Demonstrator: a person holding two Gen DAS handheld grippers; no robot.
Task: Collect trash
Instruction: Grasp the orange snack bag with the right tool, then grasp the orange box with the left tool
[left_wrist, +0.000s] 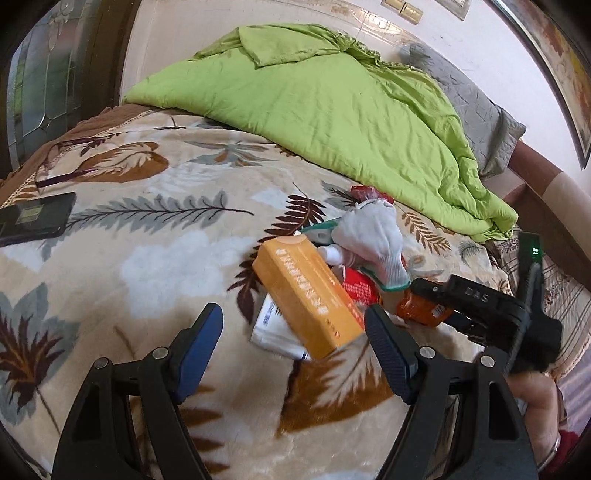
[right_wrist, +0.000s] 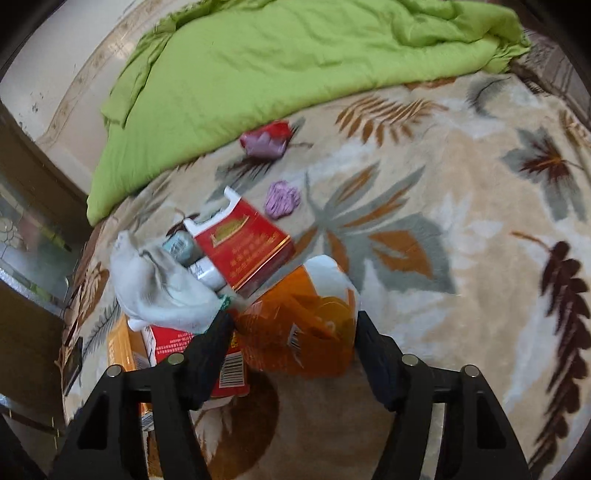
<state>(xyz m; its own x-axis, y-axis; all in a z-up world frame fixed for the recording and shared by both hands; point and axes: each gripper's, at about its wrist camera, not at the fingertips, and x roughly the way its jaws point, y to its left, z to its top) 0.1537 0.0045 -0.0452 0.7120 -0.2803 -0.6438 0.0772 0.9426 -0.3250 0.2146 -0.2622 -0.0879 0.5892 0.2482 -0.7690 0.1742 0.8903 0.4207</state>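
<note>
Both jaws are held apart: the left gripper (left_wrist: 293, 334) empty just short of the yellow box (left_wrist: 308, 295), the right gripper (right_wrist: 293, 341) around an orange bag (right_wrist: 295, 332) beside it, unpressed.

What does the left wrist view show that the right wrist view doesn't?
Left wrist only: the right gripper at the orange packet, a dark tablet near the bed's edge, a grey pillow.
Right wrist only: a purple scrap and the open red box.
Both: green quilt, white glove, orange box, leaf blanket. In its own view the right gripper's jaws stand around the orange packet.
</note>
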